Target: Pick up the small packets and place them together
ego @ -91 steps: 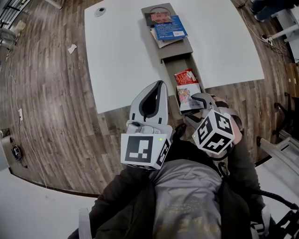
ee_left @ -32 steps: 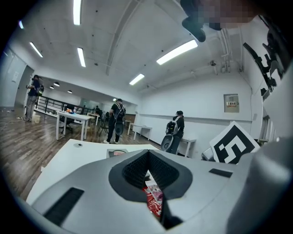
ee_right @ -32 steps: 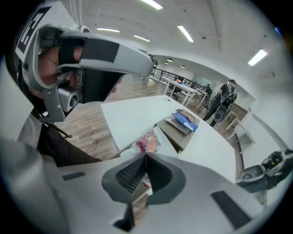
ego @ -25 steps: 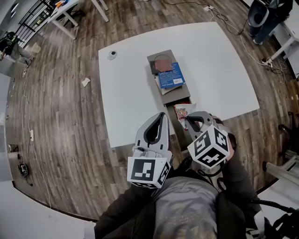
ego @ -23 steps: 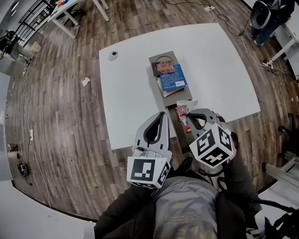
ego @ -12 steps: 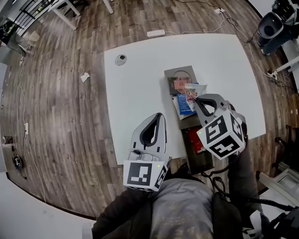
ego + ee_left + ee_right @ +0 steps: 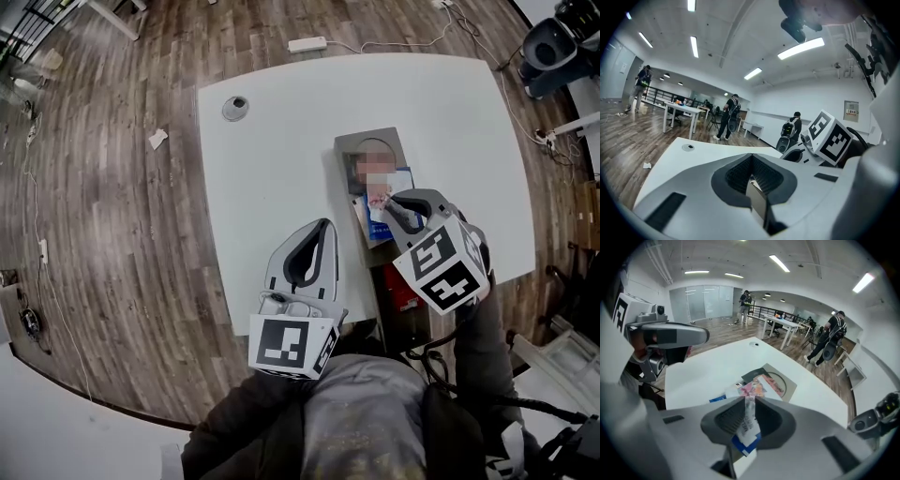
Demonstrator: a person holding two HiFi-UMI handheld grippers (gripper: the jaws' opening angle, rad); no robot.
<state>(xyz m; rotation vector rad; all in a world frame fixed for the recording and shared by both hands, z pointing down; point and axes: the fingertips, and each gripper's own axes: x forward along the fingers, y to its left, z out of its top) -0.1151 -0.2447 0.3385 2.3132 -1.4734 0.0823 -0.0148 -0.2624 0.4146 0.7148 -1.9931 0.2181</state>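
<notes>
Tabletop (image 7: 281,159): tray (image 7: 349,148) at centre, running toward the near edge. Packets (image 7: 366,212) stacked on its middle section; one packet (image 7: 400,286) in the nearest section. Round cap (image 7: 234,108) at far left. Power strip (image 7: 307,43) on floor beyond.

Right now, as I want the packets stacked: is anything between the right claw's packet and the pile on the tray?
Nothing visible. The right claw, its jaws opening, has the packet between them just over the pile on the tray.
</notes>
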